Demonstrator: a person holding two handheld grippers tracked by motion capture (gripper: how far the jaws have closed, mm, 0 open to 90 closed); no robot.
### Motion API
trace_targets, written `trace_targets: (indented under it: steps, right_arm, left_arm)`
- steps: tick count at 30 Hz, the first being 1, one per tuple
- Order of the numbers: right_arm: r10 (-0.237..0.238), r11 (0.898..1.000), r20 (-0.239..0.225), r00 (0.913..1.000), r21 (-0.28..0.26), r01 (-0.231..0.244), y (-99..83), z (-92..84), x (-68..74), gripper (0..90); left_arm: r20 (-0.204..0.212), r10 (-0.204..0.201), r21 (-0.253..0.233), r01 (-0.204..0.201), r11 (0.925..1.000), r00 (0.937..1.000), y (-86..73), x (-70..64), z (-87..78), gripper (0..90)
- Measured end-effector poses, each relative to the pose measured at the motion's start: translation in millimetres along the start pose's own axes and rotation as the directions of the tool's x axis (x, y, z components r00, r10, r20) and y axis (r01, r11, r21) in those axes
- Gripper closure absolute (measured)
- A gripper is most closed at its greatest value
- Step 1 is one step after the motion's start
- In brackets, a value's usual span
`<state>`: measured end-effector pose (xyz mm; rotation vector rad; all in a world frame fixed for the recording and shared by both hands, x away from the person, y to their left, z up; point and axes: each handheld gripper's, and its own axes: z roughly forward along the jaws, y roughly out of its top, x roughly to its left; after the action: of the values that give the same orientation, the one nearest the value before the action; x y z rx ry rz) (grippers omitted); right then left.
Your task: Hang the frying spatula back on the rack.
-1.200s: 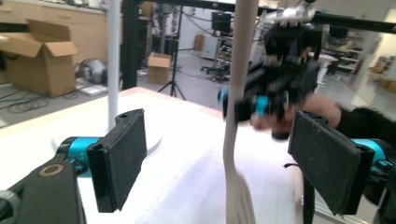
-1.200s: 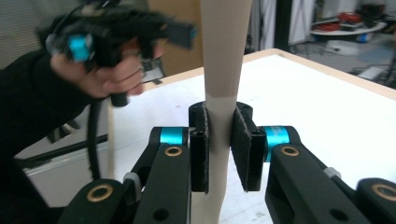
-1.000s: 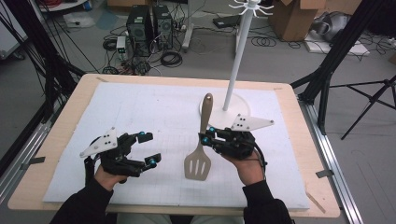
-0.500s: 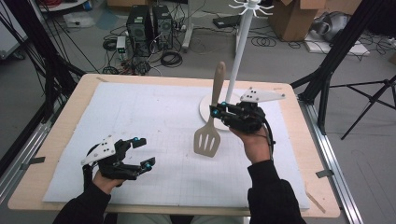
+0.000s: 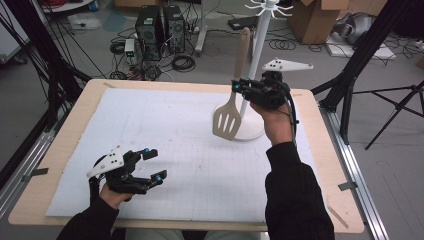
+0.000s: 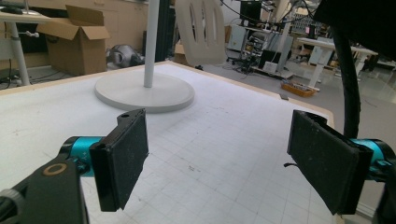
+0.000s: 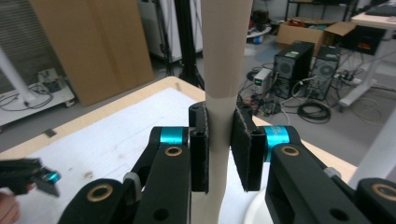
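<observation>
Right gripper [image 5: 239, 86]: jaws closed tight on the handle of the spatula [image 5: 227, 118], pads pressing it from both sides; held up above the far right part of the table, beside the stand's pole
Grip seen close [image 7: 219, 149]: handle runs upright between the two black pads, squeezed at about its middle
Spatula position: hangs clear of the mat, handle up past the jaws, blade down below them, in front of the stand's round base
Spatula look: pale beige, flat slotted blade, long slim handle; blade also shows at the top of the left gripper view [image 6: 201, 29]
Left gripper [image 5: 153, 164]: jaws wide apart, nothing between them, low over the near left of the mat, well apart from the spatula
Stand [image 5: 260, 45]: white pole with hooks on top, on a round white base
Mat [image 5: 165, 125]: white gridded sheet covering the wooden table [image 5: 75, 115]
</observation>
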<state>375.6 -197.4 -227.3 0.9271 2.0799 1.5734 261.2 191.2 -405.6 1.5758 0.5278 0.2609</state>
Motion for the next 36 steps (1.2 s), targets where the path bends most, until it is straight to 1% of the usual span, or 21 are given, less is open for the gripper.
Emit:
trace_targets:
  steps: [4, 7, 8, 10, 12, 15, 17, 21, 24, 25, 27, 28, 30, 33, 36]
  right_arm:
    - [0.023, 1.000, 0.034, 0.9992, 0.007, -0.023, 11.4, 4.3, -10.0, 77.6]
    - [0.038, 0.999, 0.051, 0.9980, 0.015, -0.039, 17.1, 7.3, -16.4, 77.6]
    - [0.042, 0.999, 0.053, 0.9977, 0.016, -0.043, 18.3, 8.2, -18.4, 77.5]
    - [0.047, 0.999, 0.063, 0.9969, 0.011, -0.048, 19.8, 9.6, -21.9, 77.5]
    - [0.064, 0.998, 0.068, 0.9956, 0.003, -0.065, 20.2, 10.5, -26.4, 77.5]
    - [0.094, 0.996, 0.081, 0.9923, 0.005, -0.094, 19.9, 11.5, -33.0, 77.6]
    - [0.094, 0.995, 0.081, 0.9922, 0.011, -0.096, 20.1, 12.8, -36.7, 77.6]
    - [0.096, 0.995, 0.083, 0.9919, 0.009, -0.098, 22.3, 14.4, -39.8, 77.5]
    - [0.095, 0.995, 0.088, 0.9916, 0.011, -0.096, 24.3, 15.4, -39.7, 77.6]
    - [0.098, 0.995, 0.083, 0.9917, 0.006, -0.098, 24.9, 15.5, -39.8, 77.6]
    - [0.102, 0.995, 0.076, 0.9918, -0.005, -0.102, 25.6, 15.5, -39.4, 77.6]
    - [0.102, 0.995, 0.077, 0.9918, -0.002, -0.102, 25.9, 15.9, -39.1, 77.6]
    - [0.100, 0.995, 0.088, 0.9911, 0.010, -0.102, 26.4, 17.1, -39.1, 77.6]
    - [0.119, 0.993, 0.096, 0.9883, 0.014, -0.121, 25.9, 17.8, -40.9, 77.6]
    - [0.125, 0.992, 0.107, 0.9864, 0.020, -0.128, 25.0, 18.0, -42.8, 77.6]
  left_arm:
    - [-0.002, -0.003, -0.004, 0.003, 1.0000, 1.0000, 0.2, -0.2, -1.0, 20.7]
    - [0.008, -0.006, -0.001, 0.006, 1.0000, 0.9999, 0.2, 0.1, -2.0, 20.7]
    - [0.005, -0.002, -0.001, 0.002, 1.0000, 1.0000, 0.2, 0.2, -2.3, 20.7]
    - [0.006, -0.009, -0.001, 0.009, 1.0000, 0.9999, 0.1, 0.3, -3.0, 20.7]
    - [0.003, -0.006, 0.000, 0.006, 1.0000, 1.0000, -0.1, 0.8, -3.6, 20.7]
    - [0.003, -0.011, -0.001, 0.011, 0.9999, 0.9999, -0.5, 0.9, -3.9, 20.7]
    - [0.004, -0.014, 0.000, 0.014, 0.9999, 0.9999, -0.7, 0.7, -3.7, 20.7]
    - [0.003, -0.015, 0.003, 0.015, 0.9999, 0.9999, -1.3, 1.2, -3.7, 20.7]
    - [0.001, -0.019, -0.002, 0.019, 0.9998, 0.9998, -1.5, 0.8, -4.0, 20.7]
    - [0.000, -0.013, -0.001, 0.013, 0.9999, 0.9999, -1.5, 1.3, -4.3, 20.7]
    - [-0.004, -0.017, -0.002, 0.017, 0.9999, 0.9999, -1.5, 1.4, -4.7, 20.7]
    - [-0.004, -0.019, -0.003, 0.019, 0.9998, 0.9998, -1.5, 1.6, -4.9, 20.7]
    - [-0.004, -0.019, -0.005, 0.019, 0.9998, 0.9998, -1.4, 1.3, -4.9, 20.7]
    - [0.000, -0.016, -0.004, 0.016, 0.9999, 0.9999, -1.2, 1.0, -5.3, 20.7]
    - [-0.001, -0.014, -0.001, 0.014, 0.9999, 0.9999, -0.9, 1.2, -5.9, 20.7]
